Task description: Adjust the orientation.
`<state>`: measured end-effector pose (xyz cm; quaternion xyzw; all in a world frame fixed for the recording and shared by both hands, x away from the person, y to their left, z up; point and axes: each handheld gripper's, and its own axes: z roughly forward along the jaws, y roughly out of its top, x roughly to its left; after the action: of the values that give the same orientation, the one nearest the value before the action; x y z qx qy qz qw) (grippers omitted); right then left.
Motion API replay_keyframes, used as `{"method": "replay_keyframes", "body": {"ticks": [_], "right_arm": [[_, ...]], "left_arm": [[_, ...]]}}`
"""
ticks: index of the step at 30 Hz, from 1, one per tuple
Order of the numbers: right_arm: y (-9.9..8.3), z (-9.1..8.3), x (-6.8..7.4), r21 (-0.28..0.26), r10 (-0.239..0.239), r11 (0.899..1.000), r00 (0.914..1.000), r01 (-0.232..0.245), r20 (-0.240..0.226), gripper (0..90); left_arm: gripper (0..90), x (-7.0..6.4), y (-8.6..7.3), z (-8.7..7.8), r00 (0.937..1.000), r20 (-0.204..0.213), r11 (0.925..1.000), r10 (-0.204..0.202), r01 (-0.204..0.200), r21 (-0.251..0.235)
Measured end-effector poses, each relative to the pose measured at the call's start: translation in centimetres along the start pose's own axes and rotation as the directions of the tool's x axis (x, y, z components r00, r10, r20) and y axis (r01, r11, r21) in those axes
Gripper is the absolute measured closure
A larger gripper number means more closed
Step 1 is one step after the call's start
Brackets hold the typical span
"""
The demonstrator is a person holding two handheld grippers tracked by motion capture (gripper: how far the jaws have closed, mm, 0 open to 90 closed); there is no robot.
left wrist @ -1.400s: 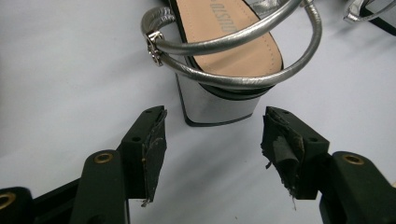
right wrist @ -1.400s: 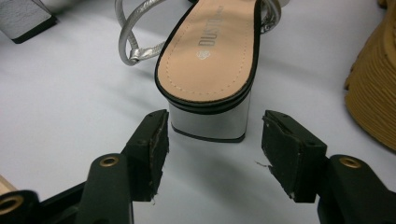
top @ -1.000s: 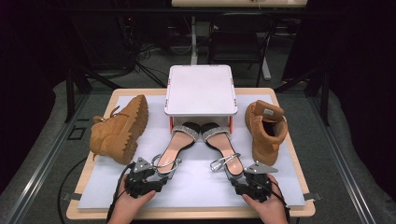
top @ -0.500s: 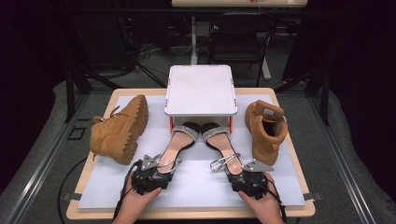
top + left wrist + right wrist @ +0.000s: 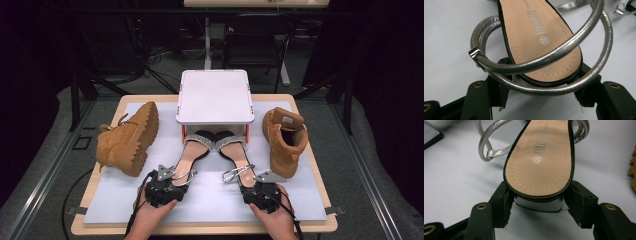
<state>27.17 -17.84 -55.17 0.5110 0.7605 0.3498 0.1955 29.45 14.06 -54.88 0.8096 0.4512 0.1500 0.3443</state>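
White matting covers a wooden table (image 5: 320, 225) in a dark room. Two silver-strapped sandals lie side by side at the centre, toes under a white raised tray (image 5: 214, 96). One tan boot (image 5: 129, 140) lies on its side at left; another boot (image 5: 284, 140) stands at right. The left gripper (image 5: 167, 181) has its jaws on either side of the left sandal's (image 5: 541, 37) heel, close against it. The right gripper (image 5: 257, 186) likewise brackets the right sandal's (image 5: 544, 157) block heel, pads touching or nearly so; whether either is clamped tight, I cannot tell
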Motion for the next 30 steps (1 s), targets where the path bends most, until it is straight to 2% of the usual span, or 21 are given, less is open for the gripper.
{"method": "replay_keyframes", "body": {"ticks": [11, 18, 30], "right_arm": [[0.5, 0.3, 0.7, 0.014, 0.024, 1.0, 0.9997, -0.024, -0.001, 41.0], [0.8, 0.7, 1.1, 0.017, 0.016, 1.0, 0.9999, -0.016, 0.001, 40.8], [1.2, 1.2, 1.6, 0.013, 0.026, 1.0, 0.9996, -0.026, -0.004, 40.7]], "left_arm": [[38.9, -1.1, 0.6, 0.6, 0.9997, -0.003, 0.9997, -0.024, 0.024, 0.001], [38.8, -1.8, 1.1, 1.0, 0.9992, -0.002, 0.9992, -0.039, 0.039, 0.009], [38.8, -2.3, 1.3, 1.5, 0.9988, -0.002, 0.9987, -0.049, 0.049, -0.012]]}}
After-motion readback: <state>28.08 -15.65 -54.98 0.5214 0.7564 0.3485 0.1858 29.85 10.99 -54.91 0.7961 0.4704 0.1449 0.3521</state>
